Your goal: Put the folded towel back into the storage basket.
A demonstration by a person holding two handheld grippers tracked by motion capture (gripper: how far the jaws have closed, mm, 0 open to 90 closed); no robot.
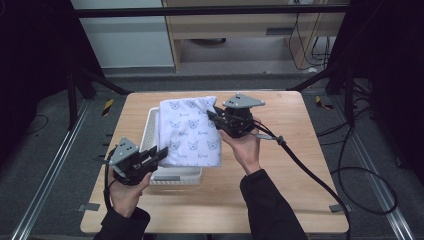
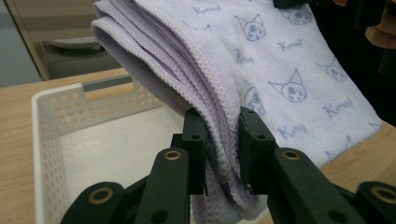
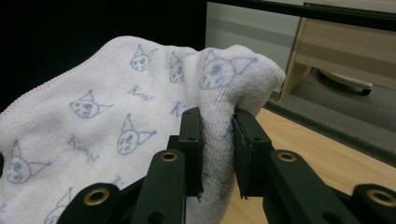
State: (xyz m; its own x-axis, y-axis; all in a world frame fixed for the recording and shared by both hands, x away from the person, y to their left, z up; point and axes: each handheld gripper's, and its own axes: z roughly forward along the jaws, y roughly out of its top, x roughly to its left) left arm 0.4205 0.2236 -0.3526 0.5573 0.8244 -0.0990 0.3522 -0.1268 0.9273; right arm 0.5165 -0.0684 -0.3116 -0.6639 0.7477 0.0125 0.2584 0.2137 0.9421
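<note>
Scene: wooden-topped table [image 1: 300, 165] seen from above, forearms in dark sleeves entering from the near edge.

Cloth: folded lilac terry towel printed with small blue cat faces [image 1: 192, 131], held up over the white perforated plastic basket [image 1: 150, 131] and draped across most of it, far edge near the basket's far end, near edge hanging above its near half.

Left gripper [image 1: 159, 154]: black two-jaw tool with a grey three-cornered plate, gripped in the left hand [image 1: 125, 195] at the basket's near left corner; jaws clamped on the towel's near corner, stacked stitched edges [image 2: 219, 140] pinched between the two pads (several layers counted in the left gripper view).

Right gripper [image 1: 212, 114]: matching black tool held in the right hand [image 1: 246, 147], pointed leftward at the towel's far right corner; jaws closed tight on a bunched fold of towel [image 3: 219, 116], fabric bulging above the pads.

Basket: resting on the table left of centre, bare white floor and slotted handle [image 2: 105, 86] visible under the lifted cloth in the left gripper view.

Cable: thick black lead [image 1: 310, 172] trailing from the right gripper across the tabletop and off its right side.

Surroundings: grey floor [image 1: 45, 150] around the table, pale wooden cabinet [image 1: 240, 25] beyond the far end.
</note>
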